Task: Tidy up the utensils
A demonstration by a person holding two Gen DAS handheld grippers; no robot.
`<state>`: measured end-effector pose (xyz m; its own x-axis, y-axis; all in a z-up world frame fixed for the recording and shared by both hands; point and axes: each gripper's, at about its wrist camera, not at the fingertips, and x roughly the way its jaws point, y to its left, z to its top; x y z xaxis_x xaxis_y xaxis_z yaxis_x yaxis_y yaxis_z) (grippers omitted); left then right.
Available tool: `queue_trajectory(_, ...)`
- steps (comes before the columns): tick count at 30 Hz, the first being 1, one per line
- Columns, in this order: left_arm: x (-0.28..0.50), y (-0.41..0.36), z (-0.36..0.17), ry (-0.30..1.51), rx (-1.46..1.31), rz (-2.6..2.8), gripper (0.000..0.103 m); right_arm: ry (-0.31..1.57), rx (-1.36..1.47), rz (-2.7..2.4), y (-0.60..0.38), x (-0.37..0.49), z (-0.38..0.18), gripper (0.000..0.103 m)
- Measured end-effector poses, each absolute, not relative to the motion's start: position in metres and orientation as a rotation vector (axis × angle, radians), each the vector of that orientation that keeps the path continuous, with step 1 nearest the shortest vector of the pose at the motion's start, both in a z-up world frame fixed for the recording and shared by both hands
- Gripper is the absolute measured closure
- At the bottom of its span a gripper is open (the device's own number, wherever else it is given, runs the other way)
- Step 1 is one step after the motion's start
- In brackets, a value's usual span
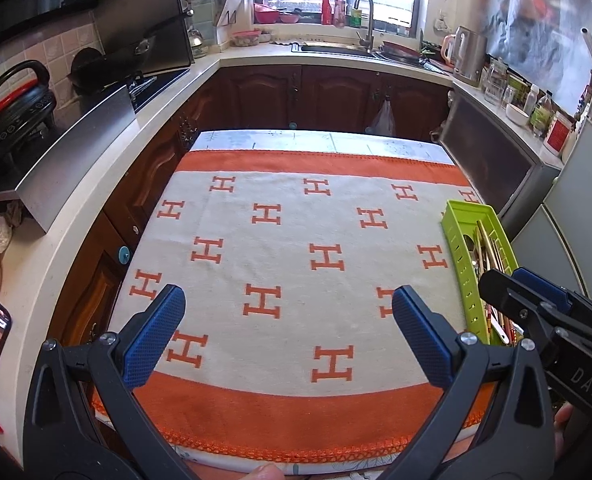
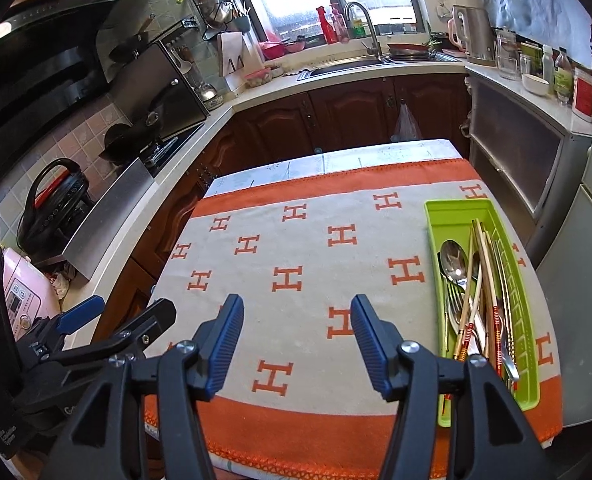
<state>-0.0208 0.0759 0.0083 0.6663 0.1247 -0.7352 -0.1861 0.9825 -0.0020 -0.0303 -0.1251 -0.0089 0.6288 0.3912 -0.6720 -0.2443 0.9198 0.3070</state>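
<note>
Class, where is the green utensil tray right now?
The green utensil tray lies along the right edge of the orange-and-cream cloth, holding the spoon and chopsticks, right of the right gripper.

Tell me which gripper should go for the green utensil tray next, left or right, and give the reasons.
Probably the right gripper: it is open and empty, and the green utensil tray lies just to its right. The left gripper, also open and empty, sits farther from the tray, with the right gripper between.

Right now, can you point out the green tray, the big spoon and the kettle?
green tray (image 2: 456, 210): right wrist view, bare floor at its far end.
big spoon (image 2: 454, 258): right wrist view, its bowl.
kettle (image 2: 476, 36): right wrist view, its steel body.
</note>
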Motion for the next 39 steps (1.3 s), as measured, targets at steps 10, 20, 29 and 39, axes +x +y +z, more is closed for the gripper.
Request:
queue_trajectory(10, -0.0204, 0.077, 0.0077, 0.821, -0.076, 0.177, 0.001, 0.815, 0.191, 0.363, -0.1242, -0.0293, -0.0095, 0.047)
queue_trajectory(20, -0.0193, 0.0765, 0.0063, 0.823, -0.078, 0.182, 0.001, 0.827, 0.188, 0.355, -0.1269, -0.0294, -0.0142, 0.047)
queue_trajectory(29, -0.0171, 0.076, 0.0043, 0.823, -0.08, 0.185, 0.001, 0.833, 0.189, 0.351, -0.125, -0.0295, -0.015, 0.047)
queue_trajectory(39, -0.0164, 0.0756, 0.0026, 0.825, -0.083, 0.185, 0.001, 0.838, 0.191, 0.353, -0.1246, -0.0296, -0.017, 0.047)
